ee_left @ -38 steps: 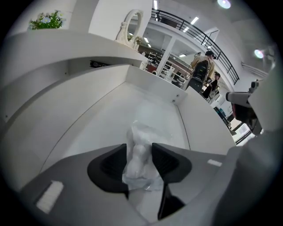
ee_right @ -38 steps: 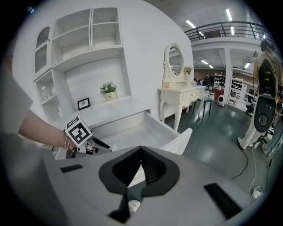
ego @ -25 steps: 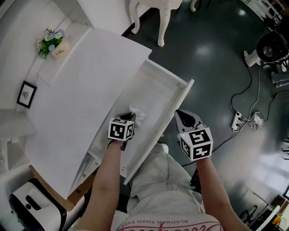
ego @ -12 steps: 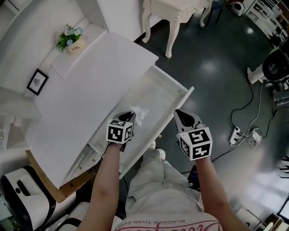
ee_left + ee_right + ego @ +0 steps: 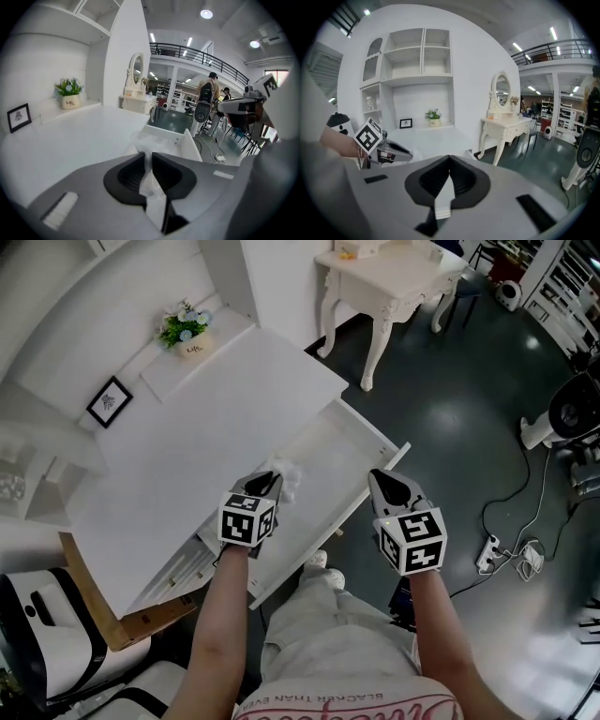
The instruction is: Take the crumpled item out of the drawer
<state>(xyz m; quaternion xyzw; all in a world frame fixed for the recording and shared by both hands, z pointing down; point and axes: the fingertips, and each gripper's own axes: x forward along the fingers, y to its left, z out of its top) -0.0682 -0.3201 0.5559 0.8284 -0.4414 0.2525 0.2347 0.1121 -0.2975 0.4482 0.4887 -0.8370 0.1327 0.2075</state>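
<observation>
Since the earlier frames the head view has swung: the flower pot (image 5: 185, 327) and picture frame (image 5: 110, 401) have slid from the far upper left toward the upper middle, and the white vanity table (image 5: 389, 277) has come fully into the upper right. The two grippers have kept nearly the same places in the lower centre. The left gripper (image 5: 269, 486) is clenched on the crumpled item (image 5: 289, 482), a wad of thin clear plastic. In the left gripper view the jaws pinch a strand of it (image 5: 149, 165) between them, and the rest bunches up just past the tips. In the head view the wad sits over the left part of the open drawer (image 5: 373, 426), which juts from under the white desk top (image 5: 216, 418) toward the lower right. Whether the plastic still touches the drawer's floor cannot be told. The right gripper (image 5: 378, 476) hangs just right of the drawer's front panel, apart from it. In its own view its jaws (image 5: 450, 158) are pressed together with nothing between them.
</observation>
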